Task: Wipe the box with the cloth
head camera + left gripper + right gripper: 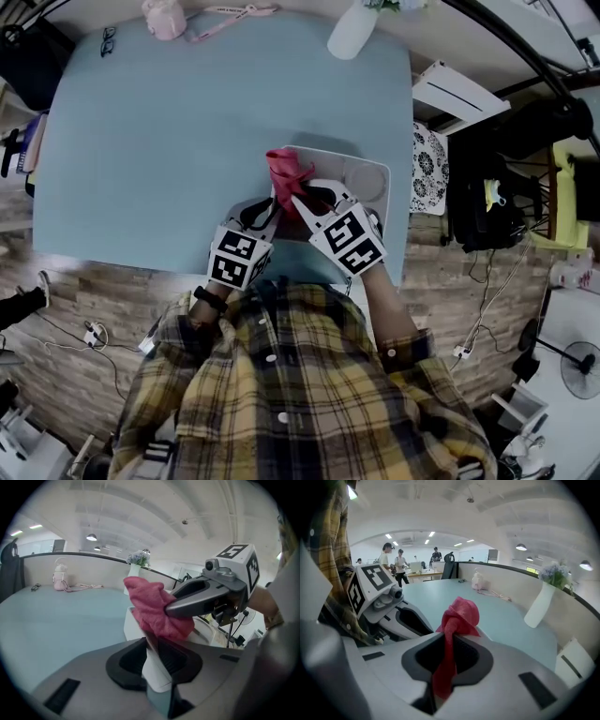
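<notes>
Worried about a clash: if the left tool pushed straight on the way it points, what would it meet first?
The pink cloth bunched in the right tool, right ahead over the white box that the left tool clamps; how close is unclear.

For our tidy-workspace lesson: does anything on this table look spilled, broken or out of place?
Nothing stands out. The vase stands upright, nothing is spilled, the box looks whole with the left gripper shut on its edge, and the right gripper grips the cloth, merely bunched up.
</notes>
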Demonstrator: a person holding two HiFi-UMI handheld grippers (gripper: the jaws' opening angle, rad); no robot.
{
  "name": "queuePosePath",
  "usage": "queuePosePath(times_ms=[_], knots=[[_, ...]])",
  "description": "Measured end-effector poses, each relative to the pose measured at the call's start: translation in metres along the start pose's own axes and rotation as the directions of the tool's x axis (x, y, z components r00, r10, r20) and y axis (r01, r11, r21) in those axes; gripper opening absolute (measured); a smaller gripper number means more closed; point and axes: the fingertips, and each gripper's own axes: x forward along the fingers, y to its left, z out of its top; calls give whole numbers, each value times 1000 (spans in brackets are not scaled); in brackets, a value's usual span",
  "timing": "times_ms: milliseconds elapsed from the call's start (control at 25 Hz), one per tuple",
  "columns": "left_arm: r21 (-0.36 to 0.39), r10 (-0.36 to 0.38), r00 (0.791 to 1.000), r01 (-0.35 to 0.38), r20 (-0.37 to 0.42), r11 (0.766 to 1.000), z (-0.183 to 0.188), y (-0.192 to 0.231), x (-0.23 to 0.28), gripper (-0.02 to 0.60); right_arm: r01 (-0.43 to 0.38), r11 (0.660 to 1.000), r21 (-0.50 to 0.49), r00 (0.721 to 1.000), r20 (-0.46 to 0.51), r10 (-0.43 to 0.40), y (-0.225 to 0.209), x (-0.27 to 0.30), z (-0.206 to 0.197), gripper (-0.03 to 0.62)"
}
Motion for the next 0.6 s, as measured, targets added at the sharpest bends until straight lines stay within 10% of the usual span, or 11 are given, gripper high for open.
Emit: queuePosePath(times_ms=[600], knots=[[-4,6,1000,-6,2,1000,1,2,-2,75,-13,994,-108,990,-139,-2,7,24,-27,48]])
